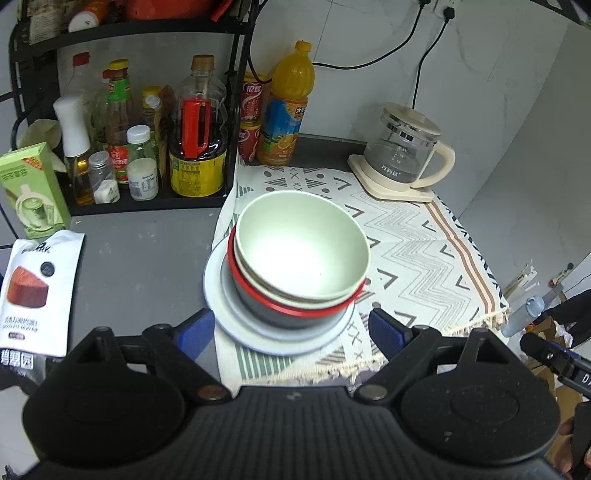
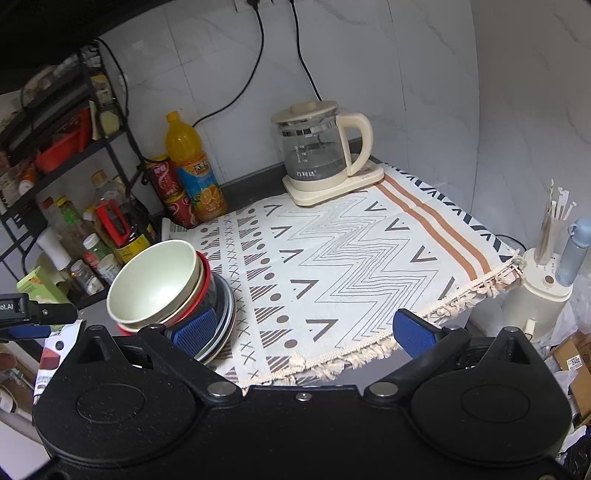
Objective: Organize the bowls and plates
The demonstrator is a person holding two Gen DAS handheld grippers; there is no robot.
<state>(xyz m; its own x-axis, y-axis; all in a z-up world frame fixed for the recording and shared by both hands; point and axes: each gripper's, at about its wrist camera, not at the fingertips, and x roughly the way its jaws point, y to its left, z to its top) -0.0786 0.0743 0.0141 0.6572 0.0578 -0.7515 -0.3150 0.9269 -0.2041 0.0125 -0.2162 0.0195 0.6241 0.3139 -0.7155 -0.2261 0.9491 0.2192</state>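
**Bowls nested on the plates at the mat's left edge**

Sitting on the left edge of the patterned mat (image 1: 406,236), a pale green bowl (image 1: 301,245) tops a stack: under it a cream bowl (image 1: 258,282), then a red-rimmed bowl (image 1: 288,314) with a dark outside, all resting on light blue-grey plates (image 1: 218,295). The plates partly overhang the mat onto the grey counter (image 1: 140,266).

The left gripper (image 1: 291,332) hovers just in front of the stack, jaws spread wide with one blue pad on each side of the plates' near rim, holding nothing. The right gripper (image 2: 306,332) sits to the right of the stack over the mat's fringed front edge, jaws likewise wide apart and empty; its left blue pad (image 2: 195,332) lies in front of the plates' edge, though whether it touches them cannot be told.

A glass kettle (image 1: 402,155) on a cream base stands at the mat's far side. An orange drink bottle (image 1: 284,110) and red cans (image 1: 251,103) stand beside a black rack (image 1: 147,33) of condiment bottles. A green carton (image 1: 33,192) and a snack pouch (image 1: 37,288) lie on the counter's left.
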